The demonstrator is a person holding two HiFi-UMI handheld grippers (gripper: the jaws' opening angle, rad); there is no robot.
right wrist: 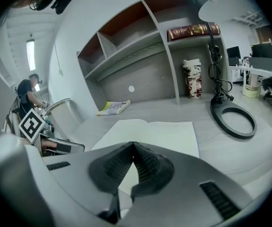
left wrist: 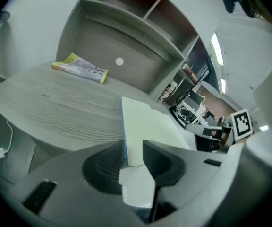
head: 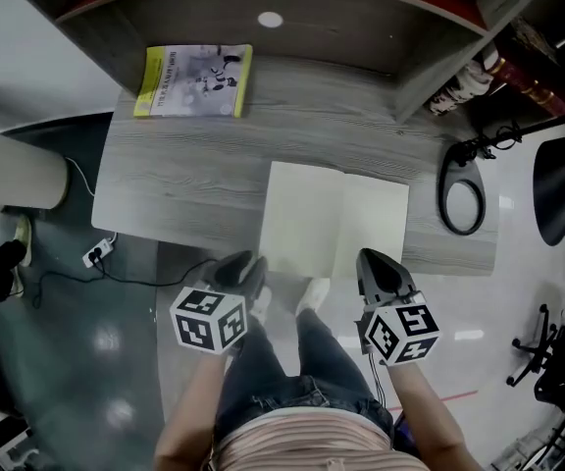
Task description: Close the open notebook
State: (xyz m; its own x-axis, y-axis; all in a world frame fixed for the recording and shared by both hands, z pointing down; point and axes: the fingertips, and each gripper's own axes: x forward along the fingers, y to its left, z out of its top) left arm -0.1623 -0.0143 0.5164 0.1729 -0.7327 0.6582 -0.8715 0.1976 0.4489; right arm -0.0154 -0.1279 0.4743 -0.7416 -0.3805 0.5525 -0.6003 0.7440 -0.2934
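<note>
Bare desk (head: 184, 180) lay open left of the notebook (head: 336, 222), up to the yellow booklet (head: 192, 81) at the far left. To the right, the lamp base (head: 442, 199) and a shelf upright (head: 439, 72) crowded the way.

Open notebook (head: 336, 219) lies flat at the wooden desk's (head: 184, 180) near edge.

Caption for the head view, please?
Left gripper open, right gripper shut, both poised before the open notebook on a desk.
</note>
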